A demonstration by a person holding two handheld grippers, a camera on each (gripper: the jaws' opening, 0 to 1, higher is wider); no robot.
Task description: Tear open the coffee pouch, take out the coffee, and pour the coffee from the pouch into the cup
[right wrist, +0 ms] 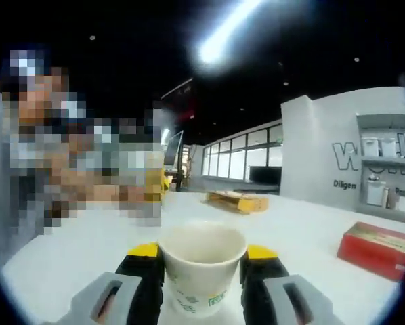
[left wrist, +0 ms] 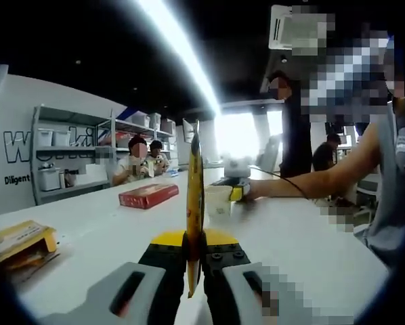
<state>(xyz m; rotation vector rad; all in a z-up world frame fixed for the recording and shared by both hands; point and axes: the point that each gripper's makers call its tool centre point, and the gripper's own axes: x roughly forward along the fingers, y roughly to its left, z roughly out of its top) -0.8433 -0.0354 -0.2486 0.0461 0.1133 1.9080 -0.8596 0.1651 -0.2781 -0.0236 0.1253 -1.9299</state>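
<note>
A yellow coffee pouch [left wrist: 194, 196] stands on edge between the jaws of my left gripper [left wrist: 194, 250], which is shut on it; the pouch rises upright above the white table [left wrist: 108, 237]. Farther off sits a white paper cup [left wrist: 218, 201], with my right gripper [left wrist: 236, 191] around it, held by a person's arm [left wrist: 311, 179]. In the right gripper view the same cup [right wrist: 201, 264] sits upright between the jaws of my right gripper [right wrist: 202, 267], which is shut on it. The inside of the cup looks empty.
A red box [left wrist: 148, 196] lies on the table beyond the pouch, also seen as the red box [right wrist: 378, 249]. A yellow carton [left wrist: 16, 240] lies at the left edge, seen as the yellow carton [right wrist: 238, 200]. Shelves [left wrist: 67, 156] and seated people stand behind.
</note>
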